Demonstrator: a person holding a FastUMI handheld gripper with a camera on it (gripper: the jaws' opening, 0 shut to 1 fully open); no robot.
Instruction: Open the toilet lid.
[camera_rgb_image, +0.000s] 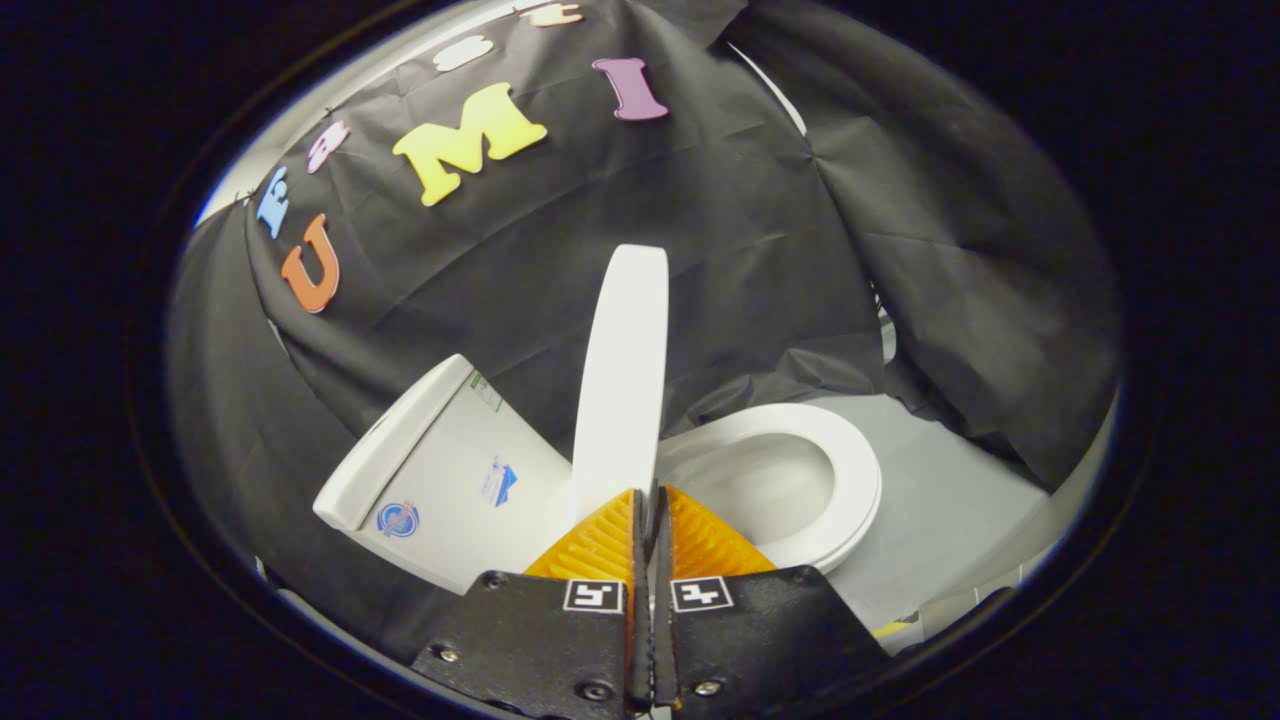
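One toilet lid (622, 370) stands raised edge-on, its lower edge pinched between the nearly closed jaws.

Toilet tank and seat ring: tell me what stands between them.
In the gripper view, the raised lid stands edge-on between the tank and the seat ring, just ahead of the hand-held gripper, whose fingers look nearly shut.

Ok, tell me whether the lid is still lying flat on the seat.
No, the lid stands raised off the seat, with the nearly closed jaws at its near edge.
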